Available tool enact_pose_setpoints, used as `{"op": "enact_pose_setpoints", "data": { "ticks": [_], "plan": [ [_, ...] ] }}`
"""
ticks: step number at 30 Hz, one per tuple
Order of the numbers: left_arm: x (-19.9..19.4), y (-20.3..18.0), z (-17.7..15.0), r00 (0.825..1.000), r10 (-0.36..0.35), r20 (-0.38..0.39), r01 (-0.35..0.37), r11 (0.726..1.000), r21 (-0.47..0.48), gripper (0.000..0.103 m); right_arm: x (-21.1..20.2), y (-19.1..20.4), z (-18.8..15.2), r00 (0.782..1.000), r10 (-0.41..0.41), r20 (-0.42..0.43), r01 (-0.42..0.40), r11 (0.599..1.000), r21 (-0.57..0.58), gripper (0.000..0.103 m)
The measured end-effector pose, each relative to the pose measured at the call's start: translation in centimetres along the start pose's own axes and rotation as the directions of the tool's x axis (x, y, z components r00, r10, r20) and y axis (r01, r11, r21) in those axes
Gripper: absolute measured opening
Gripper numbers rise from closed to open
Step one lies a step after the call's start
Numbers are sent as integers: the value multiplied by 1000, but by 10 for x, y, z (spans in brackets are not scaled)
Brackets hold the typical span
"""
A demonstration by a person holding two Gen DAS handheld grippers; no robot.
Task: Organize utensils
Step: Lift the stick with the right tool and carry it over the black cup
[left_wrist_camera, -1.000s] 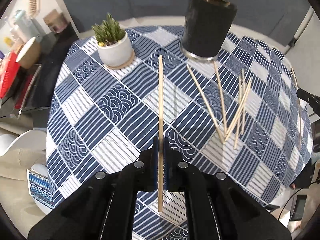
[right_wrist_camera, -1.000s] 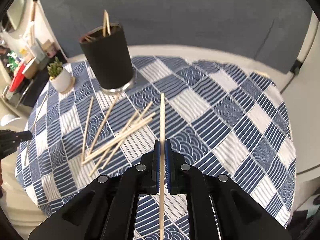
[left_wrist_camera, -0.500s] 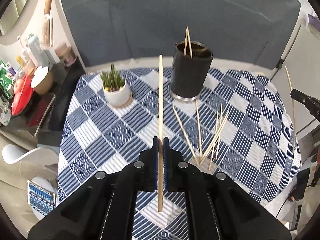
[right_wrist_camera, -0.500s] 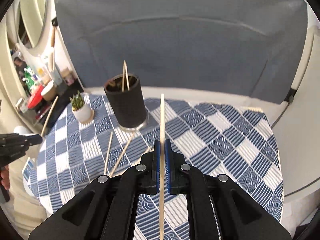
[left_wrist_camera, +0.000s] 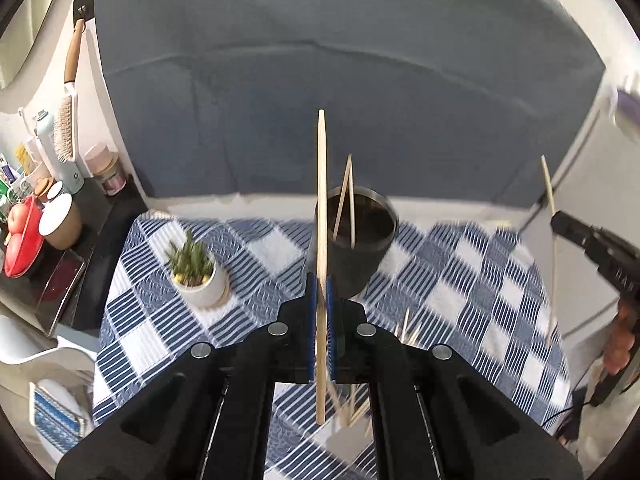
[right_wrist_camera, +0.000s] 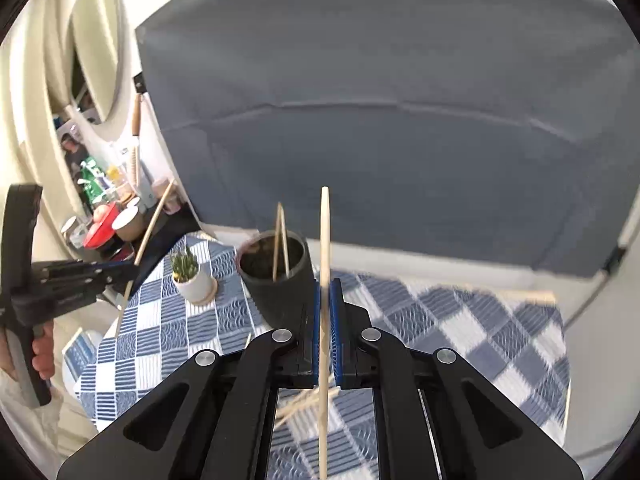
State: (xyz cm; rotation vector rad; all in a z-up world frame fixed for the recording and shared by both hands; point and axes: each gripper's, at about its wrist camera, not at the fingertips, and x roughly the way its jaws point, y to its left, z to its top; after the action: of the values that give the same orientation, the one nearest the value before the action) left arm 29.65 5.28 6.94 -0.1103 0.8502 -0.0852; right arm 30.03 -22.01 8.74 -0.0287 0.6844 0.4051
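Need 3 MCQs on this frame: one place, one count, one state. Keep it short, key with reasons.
1. Where does the potted succulent stand relative to the black holder cup, in the left wrist view?
A. To its left on the tablecloth
B. Inside it
C. To its right, off the table

2. How many chopsticks stand in the black holder cup?
A. None
B. Two
C. Six

3. What state is the left gripper in?
A. Open and empty
B. Shut on a chopstick
C. Shut on the succulent pot

Answers:
1. A: the white pot sits on the checked tablecloth left of the cup.
2. B: two chopsticks in the cup lean together above its rim.
3. B: the left chopstick runs between the blue pads; the right gripper likewise clamps the right chopstick.
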Motion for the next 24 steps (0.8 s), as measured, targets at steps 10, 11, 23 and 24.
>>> {"op": "enact_pose_setpoints", "data": {
  "ticks": [10, 11, 23, 24],
  "plan": [
    [8, -13, 46, 976, -127, 177, 131, 991, -12, 5, 26, 1, 82, 970, 191, 149, -187, 982, -42, 5],
    [12, -13, 47, 973, -135, 189, 139, 990, -6, 5, 30, 3, 87, 963, 214, 161, -208, 977, -49, 5],
    [75, 6, 55, 924, -231, 304, 255, 966, -40, 5, 86, 16, 104, 888, 390, 244, -368, 920, -135, 5],
    [80, 8, 55, 917, -241, 319, 264, 964, -32, 5, 93, 18, 104, 888, 393, 240, -370, 919, -138, 5]
  ]
}}
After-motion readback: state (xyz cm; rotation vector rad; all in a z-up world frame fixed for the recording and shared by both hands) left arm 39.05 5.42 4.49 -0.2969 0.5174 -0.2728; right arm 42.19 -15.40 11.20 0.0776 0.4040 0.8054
